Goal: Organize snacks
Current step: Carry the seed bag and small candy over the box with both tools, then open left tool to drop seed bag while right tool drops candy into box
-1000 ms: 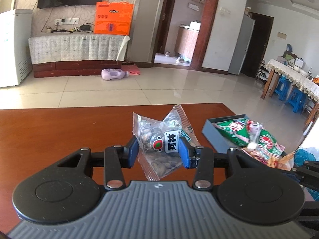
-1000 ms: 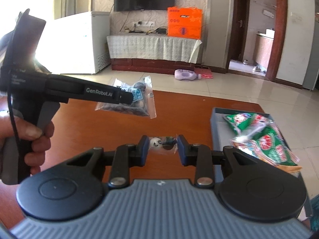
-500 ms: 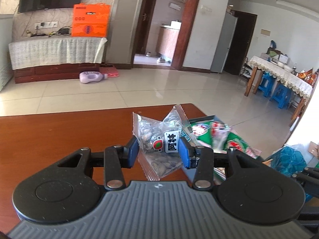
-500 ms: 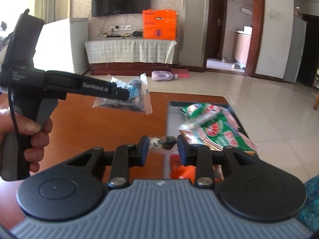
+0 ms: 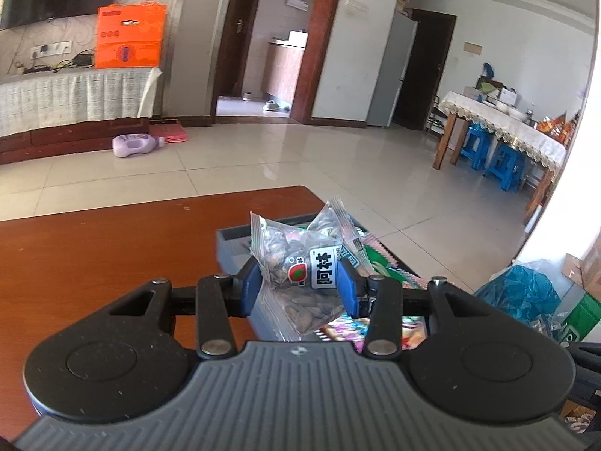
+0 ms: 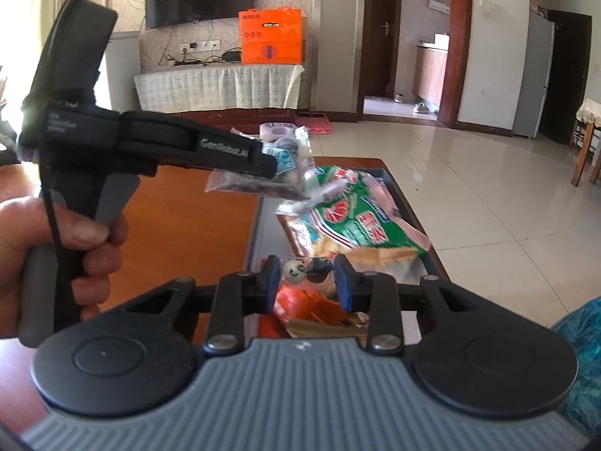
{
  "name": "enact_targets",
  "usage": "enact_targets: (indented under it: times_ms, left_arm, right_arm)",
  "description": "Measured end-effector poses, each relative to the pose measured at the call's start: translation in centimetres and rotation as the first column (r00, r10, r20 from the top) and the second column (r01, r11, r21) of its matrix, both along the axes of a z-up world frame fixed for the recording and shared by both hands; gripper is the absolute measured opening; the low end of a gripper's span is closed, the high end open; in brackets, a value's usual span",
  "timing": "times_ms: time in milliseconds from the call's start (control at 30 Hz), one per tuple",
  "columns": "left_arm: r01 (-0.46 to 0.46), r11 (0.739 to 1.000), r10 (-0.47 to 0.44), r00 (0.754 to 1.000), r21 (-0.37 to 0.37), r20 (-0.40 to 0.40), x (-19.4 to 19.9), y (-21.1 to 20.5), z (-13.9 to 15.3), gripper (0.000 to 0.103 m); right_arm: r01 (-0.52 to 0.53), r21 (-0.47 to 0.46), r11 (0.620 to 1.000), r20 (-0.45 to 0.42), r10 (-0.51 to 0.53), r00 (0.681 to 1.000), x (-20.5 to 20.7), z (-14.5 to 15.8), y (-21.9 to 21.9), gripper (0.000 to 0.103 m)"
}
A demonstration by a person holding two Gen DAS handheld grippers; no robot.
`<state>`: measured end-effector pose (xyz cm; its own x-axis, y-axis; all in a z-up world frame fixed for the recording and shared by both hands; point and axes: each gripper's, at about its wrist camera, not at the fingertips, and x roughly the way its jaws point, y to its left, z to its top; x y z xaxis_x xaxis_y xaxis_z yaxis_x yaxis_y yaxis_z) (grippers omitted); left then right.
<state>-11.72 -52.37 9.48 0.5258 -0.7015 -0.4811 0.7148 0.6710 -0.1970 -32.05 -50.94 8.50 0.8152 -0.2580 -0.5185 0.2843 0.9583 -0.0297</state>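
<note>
My left gripper's body (image 5: 298, 285) hides the near half of the grey tray (image 5: 233, 240); the orange packet (image 6: 311, 310) inside the tray is blurred, label unreadable.

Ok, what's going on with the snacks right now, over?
Left gripper shut on seed packet. Right gripper shut on small candy. Both above grey tray, already holding snacks. Nothing blocking.

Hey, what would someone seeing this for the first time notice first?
Probably the clear seed packet pinched in the left gripper, hanging above the grey tray at the table's right end. Then the green snack bags heaped in that tray, and the small panda sweet clamped in the right gripper over its near end.
</note>
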Motion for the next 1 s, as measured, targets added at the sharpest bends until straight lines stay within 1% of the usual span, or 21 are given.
enact_targets:
  times_ms: [200,500,600,900,1000]
  left_arm:
    - [0.026,1.000,-0.026,1.000,0.012,0.000,-1.0,-2.5,-1.0,0.049]
    - [0.039,0.999,-0.039,0.999,0.015,-0.004,-0.1,-4.6,-1.8,0.049]
    - [0.041,0.999,-0.041,0.999,0.021,-0.003,0.1,-5.1,-2.2,0.050]
    - [0.042,0.999,-0.042,0.998,0.009,-0.035,1.6,-5.6,-3.0,0.051]
    - [0.042,0.999,-0.042,0.999,0.014,-0.032,1.4,-5.6,-3.1,0.052]
  right_arm:
    - [0.014,0.005,1.000,-0.007,-0.014,1.000,-0.1,-0.3,-0.9,0.034]
    - [0.019,0.015,1.000,-0.020,-0.019,1.000,0.1,-0.5,-1.2,0.034]
    - [0.025,0.019,1.000,-0.026,-0.024,0.999,0.4,-0.7,-1.5,0.034]
    - [0.030,0.023,0.999,-0.048,-0.029,0.998,1.1,-1.5,-1.8,0.034]
    - [0.033,0.024,0.999,-0.052,-0.031,0.998,1.1,-1.7,-1.8,0.034]
